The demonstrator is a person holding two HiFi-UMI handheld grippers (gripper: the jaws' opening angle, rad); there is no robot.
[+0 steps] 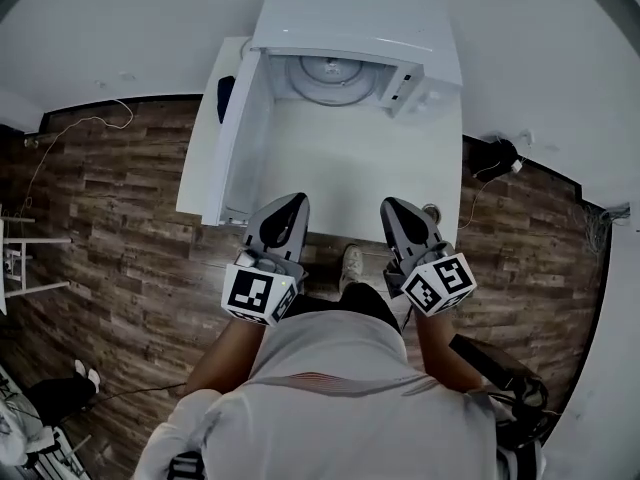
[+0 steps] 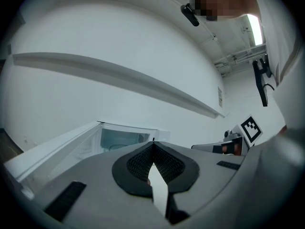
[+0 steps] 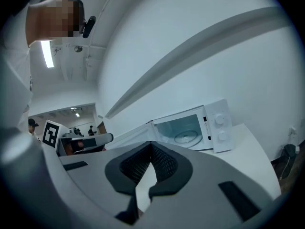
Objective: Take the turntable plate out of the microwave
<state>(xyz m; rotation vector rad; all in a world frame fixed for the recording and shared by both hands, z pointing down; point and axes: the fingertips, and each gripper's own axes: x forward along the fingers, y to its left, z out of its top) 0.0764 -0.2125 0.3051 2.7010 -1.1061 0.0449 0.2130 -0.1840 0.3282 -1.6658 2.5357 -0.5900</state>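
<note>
A white microwave (image 1: pixel 360 38) stands at the back of a white table (image 1: pixel 350 168), its door (image 1: pixel 235 138) swung wide open to the left. Inside lies the round glass turntable plate (image 1: pixel 330 76), also seen in the right gripper view as the turntable plate (image 3: pixel 187 136). My left gripper (image 1: pixel 297 200) and right gripper (image 1: pixel 388 204) hover side by side over the table's near edge, well short of the microwave. Both are shut with nothing between the pads. In the left gripper view the left gripper (image 2: pixel 153 144) points at the open cavity.
The microwave's control panel with two knobs (image 3: pixel 219 126) is on its right side. Dark wood floor (image 1: pixel 110 228) lies on both sides of the table. A black cable and device (image 1: pixel 495 156) sit on the floor at right. People stand in the room behind.
</note>
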